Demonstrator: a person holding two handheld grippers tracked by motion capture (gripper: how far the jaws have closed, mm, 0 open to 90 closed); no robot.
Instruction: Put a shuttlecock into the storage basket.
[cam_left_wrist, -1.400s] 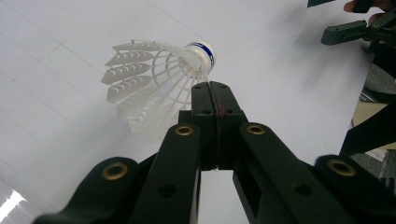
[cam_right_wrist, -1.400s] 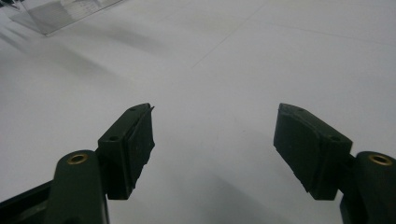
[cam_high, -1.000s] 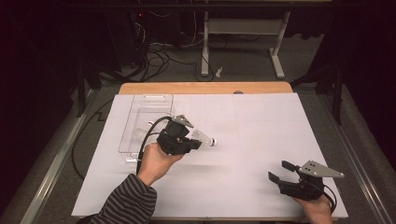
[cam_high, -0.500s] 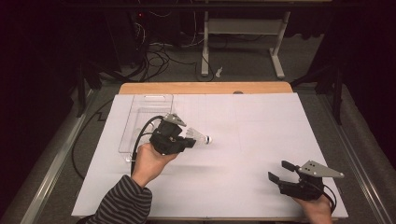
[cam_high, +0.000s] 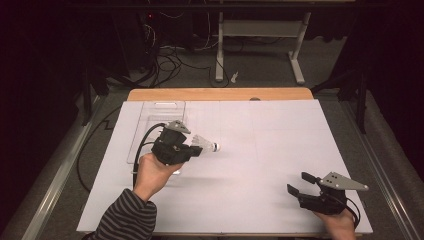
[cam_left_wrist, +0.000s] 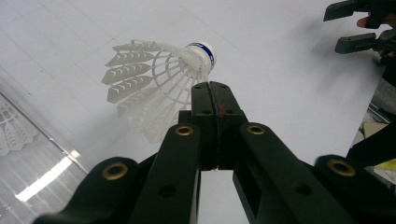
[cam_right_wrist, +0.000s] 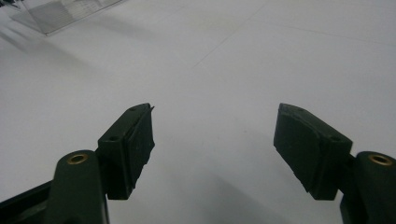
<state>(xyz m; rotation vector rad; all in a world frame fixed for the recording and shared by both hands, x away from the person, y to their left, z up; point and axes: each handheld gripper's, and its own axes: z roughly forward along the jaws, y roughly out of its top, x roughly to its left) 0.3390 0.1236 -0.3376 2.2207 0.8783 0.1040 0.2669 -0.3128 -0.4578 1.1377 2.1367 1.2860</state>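
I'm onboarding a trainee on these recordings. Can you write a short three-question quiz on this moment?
1. True or false: the left gripper has its jaws closed on the shuttlecock.
2. How do the right gripper jaws stand: A) open, nothing between them, B) closed on paper, C) closed on a cable?
3. Fill in: the clear tray lies on the ______ side of the white sheet, as the person sees it.

Key: 1 true; 2 A; 3 left.
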